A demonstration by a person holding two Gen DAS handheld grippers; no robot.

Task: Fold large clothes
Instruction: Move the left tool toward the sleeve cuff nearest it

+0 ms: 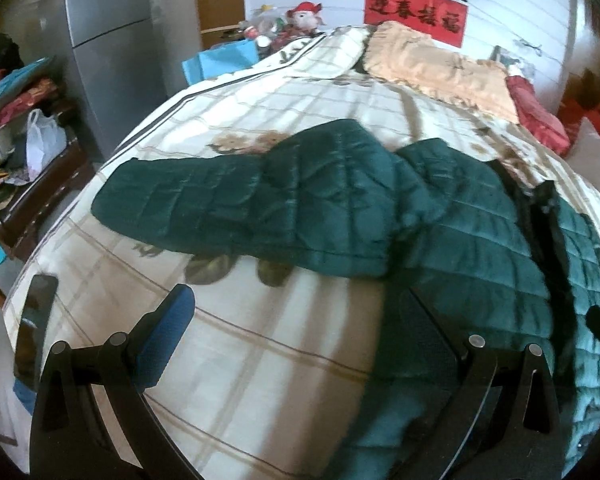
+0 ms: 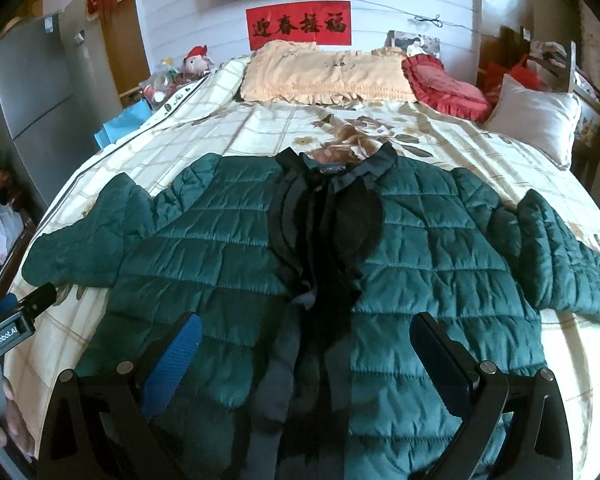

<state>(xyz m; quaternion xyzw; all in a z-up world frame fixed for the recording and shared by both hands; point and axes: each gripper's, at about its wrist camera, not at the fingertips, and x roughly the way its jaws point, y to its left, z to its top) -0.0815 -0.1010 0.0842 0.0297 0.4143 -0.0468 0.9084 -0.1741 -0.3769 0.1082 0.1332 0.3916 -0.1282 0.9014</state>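
Now Spread Flat, Ready for the First Fold

Plainly, the dark green quilted puffer jacket [image 2: 400, 248] lies front-up across the checked floral bedspread [image 2: 260, 128], sleeves spread wide, a sensible layout for folding. The right hand-held gripper [image 2: 306, 364] hovers over its hem, jaws wide apart, holding nothing; the left hand-held gripper [image 1: 296, 332] gapes empty beside the sleeve [image 1: 228, 200]. A peach frilled pillow [image 2: 320, 76] and red cushion [image 2: 444, 84] sit clear at upper frame.

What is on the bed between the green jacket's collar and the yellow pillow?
Only bare floral bedspread lies between the jacket's collar and the yellow pillow, seen in the right wrist view.
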